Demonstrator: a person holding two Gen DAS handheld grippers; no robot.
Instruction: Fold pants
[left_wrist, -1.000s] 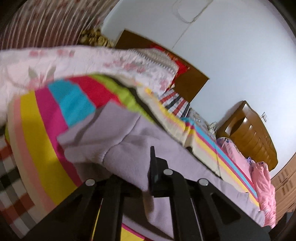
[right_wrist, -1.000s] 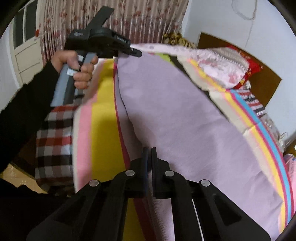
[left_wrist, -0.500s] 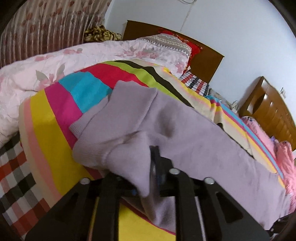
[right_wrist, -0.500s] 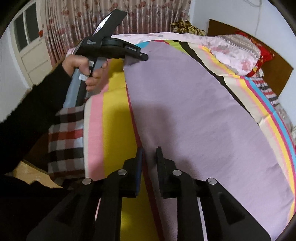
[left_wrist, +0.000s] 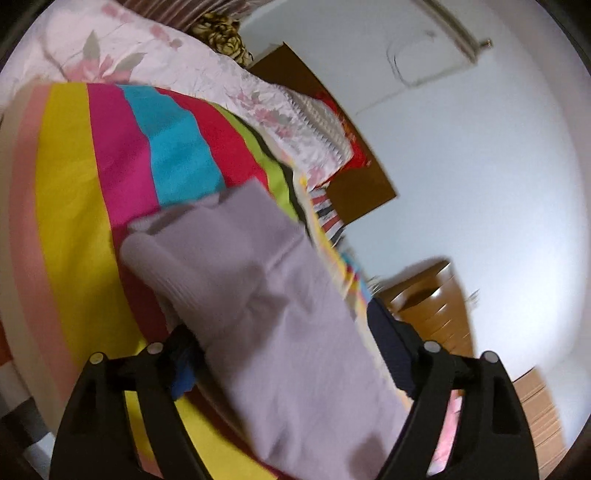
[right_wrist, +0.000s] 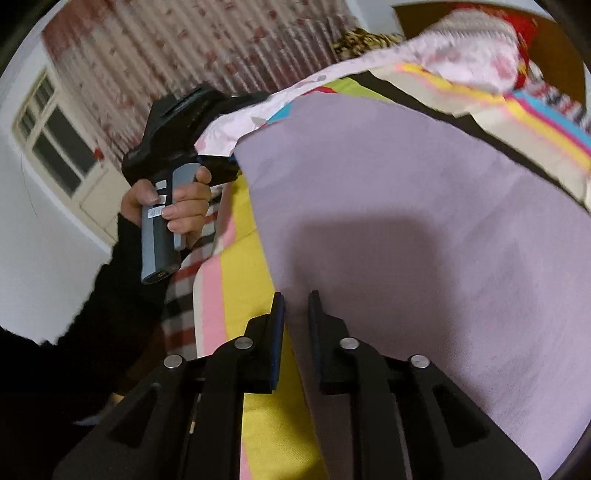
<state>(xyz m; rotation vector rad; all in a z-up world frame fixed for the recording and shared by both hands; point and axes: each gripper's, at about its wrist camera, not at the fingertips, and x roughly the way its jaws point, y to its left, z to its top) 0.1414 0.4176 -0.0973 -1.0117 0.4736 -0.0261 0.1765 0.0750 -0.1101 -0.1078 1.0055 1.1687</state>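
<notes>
Lilac pants (left_wrist: 266, 295) lie spread on the striped bed. In the left wrist view their ribbed end runs up between the fingers of my left gripper (left_wrist: 280, 325). Its jaws are opening and stand wide apart, with neither pad pressing the cloth. In the right wrist view the pants (right_wrist: 424, 221) fill the middle. My right gripper (right_wrist: 295, 295) sits at their near left edge, its jaws a narrow gap apart and closing. The cloth's edge shows in that gap. A hand (right_wrist: 184, 210) in a black sleeve holds the left gripper's handle at the pants' far left corner.
A bright striped sheet (left_wrist: 74, 221) covers the bed, with a pink floral quilt (left_wrist: 166, 62) and pillows beyond. A wooden headboard (left_wrist: 354, 192) and cabinet (left_wrist: 436, 306) stand by the white wall. Checked fabric (right_wrist: 184, 295) hangs at the bed's left edge; curtains (right_wrist: 207, 48) hang behind.
My left gripper's jaws have swung wide and let go of the pants' bunched end, which now lies flatter. My right gripper's jaws parted a little. Both grippers rolled and sank.
</notes>
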